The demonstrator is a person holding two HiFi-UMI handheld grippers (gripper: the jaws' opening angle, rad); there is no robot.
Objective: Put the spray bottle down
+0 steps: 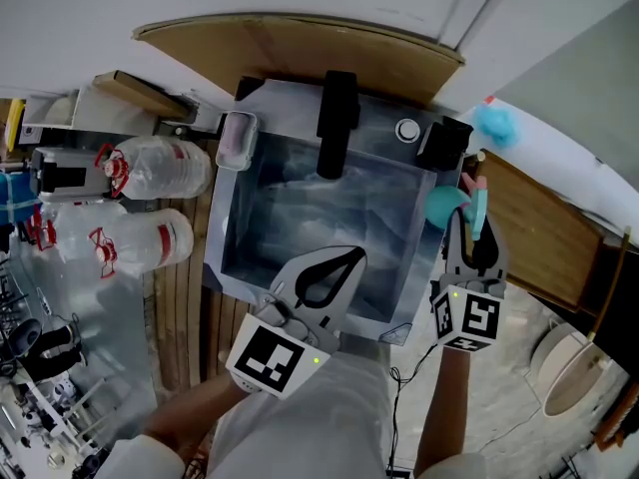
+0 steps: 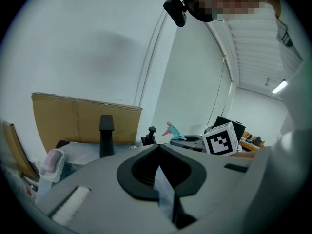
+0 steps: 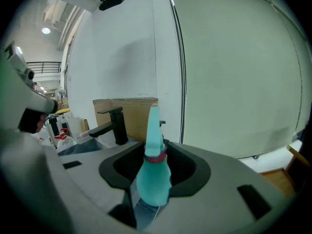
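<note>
A teal spray bottle [image 1: 442, 206] with a pink-tipped trigger head hangs by the sink's right rim, held by my right gripper [image 1: 469, 228], which is shut on it. In the right gripper view the spray bottle [image 3: 153, 177] stands upright between the jaws of the right gripper [image 3: 156, 147], its neck ringed in red. My left gripper [image 1: 351, 255] hovers over the sink's near edge, jaws shut tip to tip with nothing in them. In the left gripper view, beyond the left gripper [image 2: 158, 147], the spray bottle's head [image 2: 174, 129] shows beside the right gripper's marker cube [image 2: 222, 138].
A steel sink [image 1: 230, 238] with a black faucet [image 1: 336, 123] fills the middle, with a cardboard sheet [image 1: 300, 48] behind it. Left of it are a soap dish [image 1: 237, 140], two water jugs [image 1: 160, 168] and a dish rack [image 1: 40, 367]. A wooden counter [image 1: 534, 233] lies to the right.
</note>
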